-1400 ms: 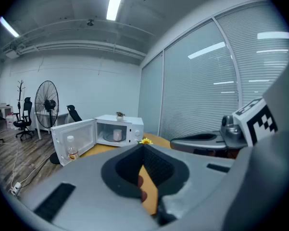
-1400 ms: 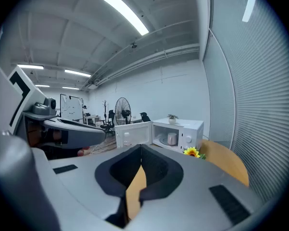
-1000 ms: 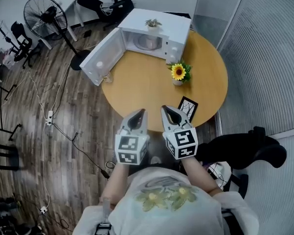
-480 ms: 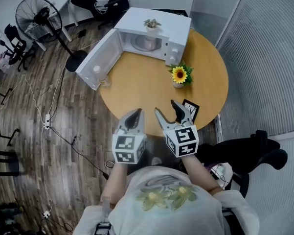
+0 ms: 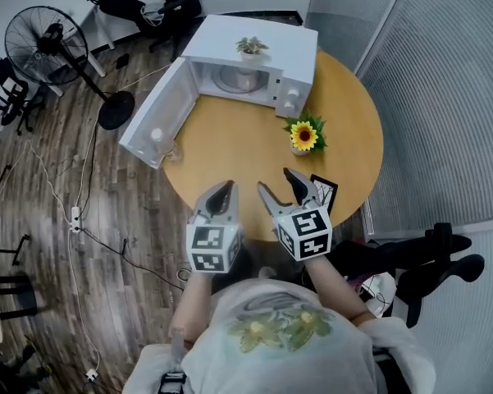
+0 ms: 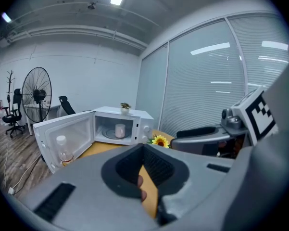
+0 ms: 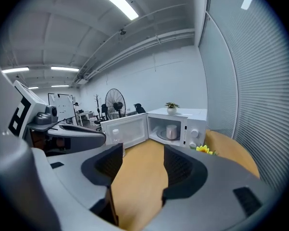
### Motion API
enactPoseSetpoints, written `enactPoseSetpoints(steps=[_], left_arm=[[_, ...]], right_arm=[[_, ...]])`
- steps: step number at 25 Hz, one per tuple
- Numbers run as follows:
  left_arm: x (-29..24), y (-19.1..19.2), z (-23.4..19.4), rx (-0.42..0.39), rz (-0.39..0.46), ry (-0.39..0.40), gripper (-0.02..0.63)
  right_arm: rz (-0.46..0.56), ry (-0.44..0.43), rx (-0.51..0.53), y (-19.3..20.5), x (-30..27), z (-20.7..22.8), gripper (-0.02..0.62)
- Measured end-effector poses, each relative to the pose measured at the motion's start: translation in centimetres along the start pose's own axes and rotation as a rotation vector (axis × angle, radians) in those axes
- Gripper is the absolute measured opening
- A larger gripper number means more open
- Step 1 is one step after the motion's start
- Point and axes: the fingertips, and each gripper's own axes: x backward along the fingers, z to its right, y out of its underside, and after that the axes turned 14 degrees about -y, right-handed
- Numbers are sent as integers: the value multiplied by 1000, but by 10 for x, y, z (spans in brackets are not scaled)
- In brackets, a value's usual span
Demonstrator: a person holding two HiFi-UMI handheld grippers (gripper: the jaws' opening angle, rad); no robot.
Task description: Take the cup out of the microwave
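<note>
Only gripper views clearly show cup (image 7: pixel 171 131) in microwave (image 7: pixel 196 124); left gripper (image 5: pixel 225 187) closed, right gripper (image 5: pixel 276 181) just opened, empty.

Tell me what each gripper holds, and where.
Nothing is held. The left gripper is shut and empty; the right gripper has just opened, with nothing between its jaws.

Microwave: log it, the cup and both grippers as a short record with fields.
microwave: on the round table, door swung open
cup: inside the microwave, untouched
left gripper: jaws shut, empty, at the table's near edge
right gripper: jaws just opened, nothing between them
also on table: sunflower pot
</note>
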Motion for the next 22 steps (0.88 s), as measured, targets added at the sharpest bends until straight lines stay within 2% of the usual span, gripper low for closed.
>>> enactPoseSetpoints(steps=[22], left_arm=[[-81,-10,-82,-37,-59,126,4]], right_arm=[[-77,135,-82,-18,-106,40,259]])
